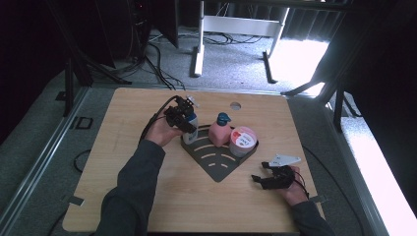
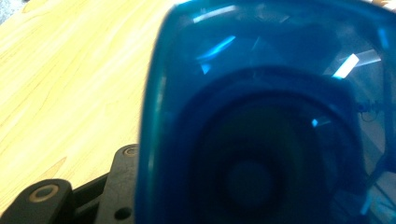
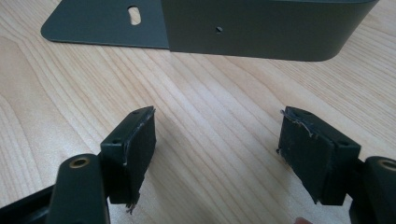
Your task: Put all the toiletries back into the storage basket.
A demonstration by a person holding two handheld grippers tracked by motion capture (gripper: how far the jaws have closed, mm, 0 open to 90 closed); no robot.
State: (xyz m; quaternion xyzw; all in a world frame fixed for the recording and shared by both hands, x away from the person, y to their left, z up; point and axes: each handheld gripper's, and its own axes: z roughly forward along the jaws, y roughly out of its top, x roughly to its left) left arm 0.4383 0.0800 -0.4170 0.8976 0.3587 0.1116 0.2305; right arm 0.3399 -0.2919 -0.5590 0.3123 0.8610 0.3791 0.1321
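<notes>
Wooden table (image 1: 147, 196); right gripper (image 3: 217, 154) agape, empty.

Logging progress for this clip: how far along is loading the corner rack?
Looks done: the pink bottle and the round tub stand in the dark corner rack. In hand: the left gripper is at the blue-capped bottle on the rack's left end; its blue cap sits right against the camera. Release is left. The right gripper is open over bare table, idle.

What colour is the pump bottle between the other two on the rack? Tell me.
Pink pump bottle with a blue pump top, clearest in the high view.
</notes>
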